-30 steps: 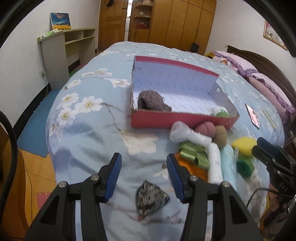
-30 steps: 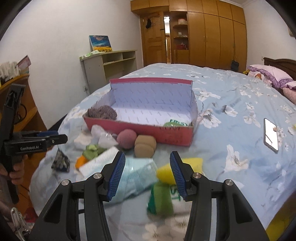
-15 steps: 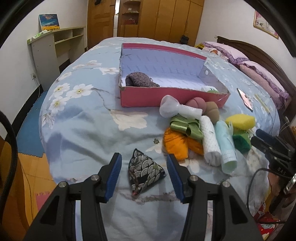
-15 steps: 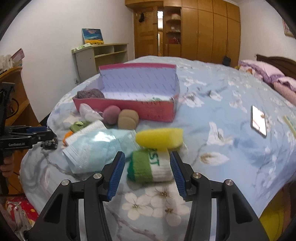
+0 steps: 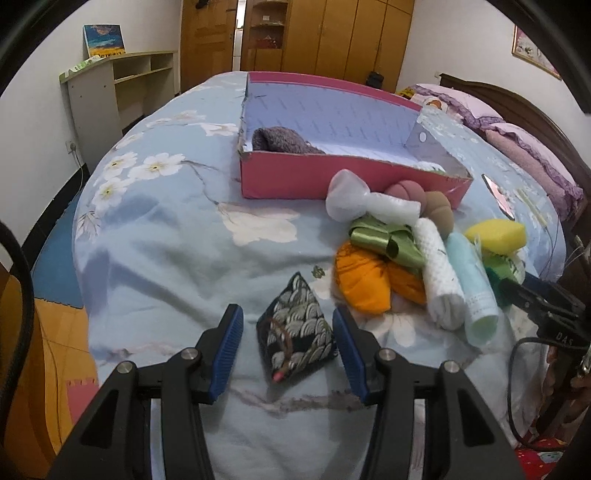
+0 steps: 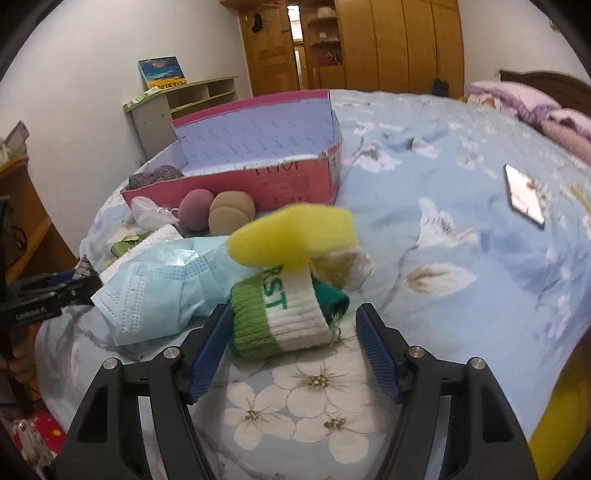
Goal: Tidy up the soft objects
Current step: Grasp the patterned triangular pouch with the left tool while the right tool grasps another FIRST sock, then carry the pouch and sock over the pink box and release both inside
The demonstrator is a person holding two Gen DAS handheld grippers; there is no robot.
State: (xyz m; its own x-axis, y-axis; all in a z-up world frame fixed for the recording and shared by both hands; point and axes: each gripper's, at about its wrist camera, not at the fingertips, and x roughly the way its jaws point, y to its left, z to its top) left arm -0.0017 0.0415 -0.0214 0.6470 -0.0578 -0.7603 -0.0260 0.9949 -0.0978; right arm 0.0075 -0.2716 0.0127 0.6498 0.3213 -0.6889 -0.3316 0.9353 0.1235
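Left wrist view puts your left gripper (image 5: 287, 341) low over the flowered bedspread (image 5: 155, 236), jaws half spread around the patterned pouch (image 5: 295, 328) without pressing it. A second ago that pouch lay lower in view, nearer the fingers' roots. Beyond the pouch lies the pile: orange cloth (image 5: 364, 278), green ribbon (image 5: 384, 240), white rolled towel (image 5: 441, 273). Past the pile stands the pink box (image 5: 332, 177), a purple knit (image 5: 280, 140) inside. Behind the box are wardrobes (image 5: 332, 33) and a shelf unit (image 5: 122, 88).

In the right wrist view your right gripper (image 6: 290, 341) has just been opening; its jaws stand wide, flanking the green-and-white sock (image 6: 280, 317), untouched. A second ago they framed the pile from farther off. Beside the sock lie a yellow sponge (image 6: 291, 236) and blue masks (image 6: 166, 291).
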